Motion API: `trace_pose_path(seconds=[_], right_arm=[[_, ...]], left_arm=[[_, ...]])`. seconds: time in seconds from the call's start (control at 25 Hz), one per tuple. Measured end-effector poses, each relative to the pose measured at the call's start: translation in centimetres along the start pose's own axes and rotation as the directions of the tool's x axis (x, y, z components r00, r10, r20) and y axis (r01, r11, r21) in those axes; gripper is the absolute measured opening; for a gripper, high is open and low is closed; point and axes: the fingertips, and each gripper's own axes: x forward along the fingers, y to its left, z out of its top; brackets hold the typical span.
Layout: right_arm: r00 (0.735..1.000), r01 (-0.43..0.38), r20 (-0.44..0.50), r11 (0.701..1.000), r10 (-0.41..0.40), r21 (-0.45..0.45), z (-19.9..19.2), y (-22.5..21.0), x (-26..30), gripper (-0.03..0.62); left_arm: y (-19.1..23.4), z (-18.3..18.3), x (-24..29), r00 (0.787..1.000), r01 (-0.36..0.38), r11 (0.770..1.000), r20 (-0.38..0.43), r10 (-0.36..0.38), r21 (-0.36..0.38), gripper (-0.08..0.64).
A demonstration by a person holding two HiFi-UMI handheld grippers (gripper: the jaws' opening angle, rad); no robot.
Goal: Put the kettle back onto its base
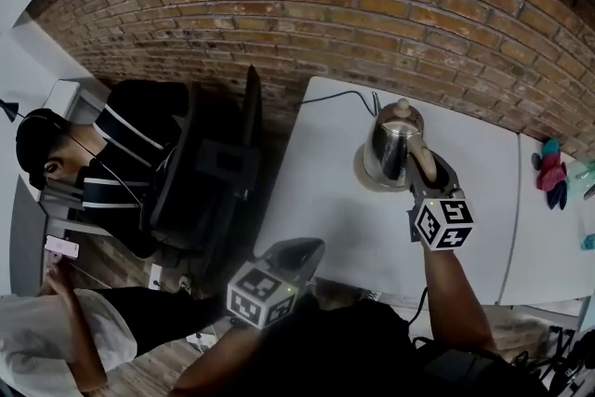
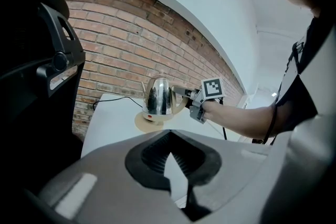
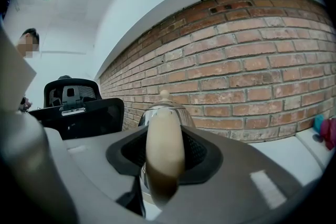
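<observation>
- Jaws of right gripper are clamped on kettle handle; left gripper jaws are pressed together, empty.
- Kettle appears seated on base at table 12 o'clock; only release is judged left.

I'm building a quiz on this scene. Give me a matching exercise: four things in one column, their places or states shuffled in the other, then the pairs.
Things:
1. kettle
2. right gripper
3. left gripper
4. office chair

Places or states:
A. holds nothing, by the table's near edge
B. on the round base
C. left of the table
D. shut on the kettle's handle

Pairs: 1-B; 2-D; 3-A; 4-C
</observation>
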Motion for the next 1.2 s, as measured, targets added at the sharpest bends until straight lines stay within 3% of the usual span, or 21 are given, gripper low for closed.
trace_pose_path(seconds=[0.48, 1.2], right_arm=[[1.000, -0.012, 0.003, 1.000, 0.012, -0.014, -0.8, 0.0, 3.4, 0.163], [0.999, -0.033, -0.020, 0.999, 0.032, -0.030, -3.4, 0.7, 2.8, 0.164]], left_arm=[[1.3, -0.4, -0.4, 0.999, -0.047, 0.999, -0.004, 0.047, -0.018, 0.000], [1.9, -0.8, -0.4, 0.998, -0.061, 0.998, -0.016, 0.060, -0.034, 0.000]])
